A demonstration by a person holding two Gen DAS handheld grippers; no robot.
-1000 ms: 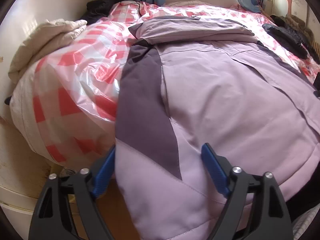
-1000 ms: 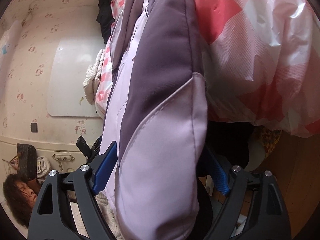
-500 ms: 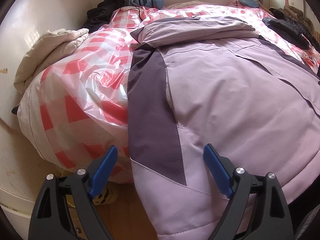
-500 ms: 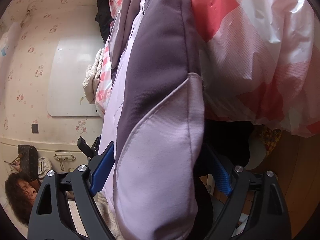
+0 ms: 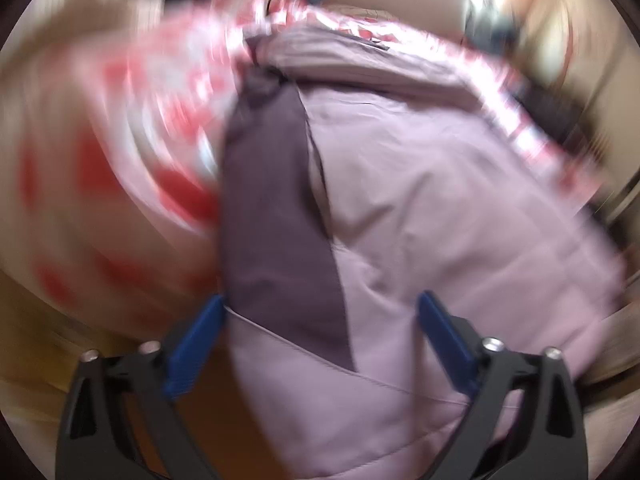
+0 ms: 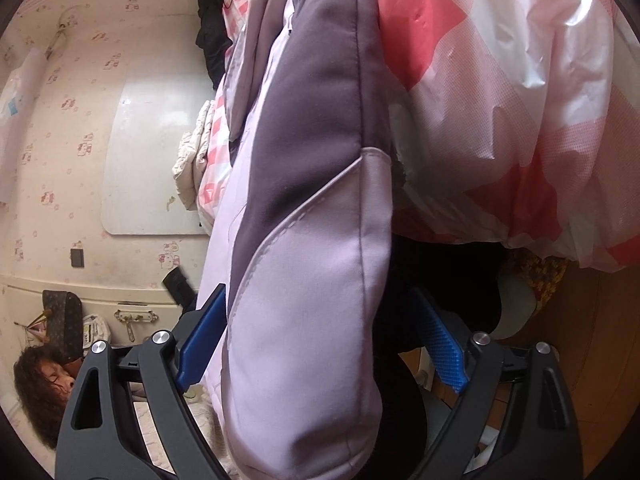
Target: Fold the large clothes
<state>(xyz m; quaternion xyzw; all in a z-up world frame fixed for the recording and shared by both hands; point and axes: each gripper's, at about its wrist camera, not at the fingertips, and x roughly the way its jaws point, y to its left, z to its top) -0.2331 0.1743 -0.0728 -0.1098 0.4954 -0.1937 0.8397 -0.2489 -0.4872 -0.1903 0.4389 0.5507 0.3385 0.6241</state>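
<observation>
Two wrist views show a bed draped in glossy red-and-white checked plastic sheet, crinkled and reflective, with pale wallpaper printed with small pink motifs and a plain white wall panel visible in the right wrist view. A cream quilted bundle and a dark garment lie on the far part of the bed; wooden floor shows below the sheet's edge.

On the sheet lies the lilac padded jacket, its long axis running from the bed's near edge away toward the far end, where a folded layer of it lies crosswise. A dark purple panel runs lengthwise along the jacket's left side in the left wrist view, meeting the lilac cloth at a diagonal stitched seam. The fabric is smooth, matt, softly puffed. Its lower hem hangs past the bed edge.

Left gripper: jaws have just been opening and stand wide apart, the hem between them, blue pads clear of the cloth; view heavily motion-blurred. Right gripper: jaws have just been opening; the hanging hem fills the gap, and the left-hand pad's contact with it cannot be told.
</observation>
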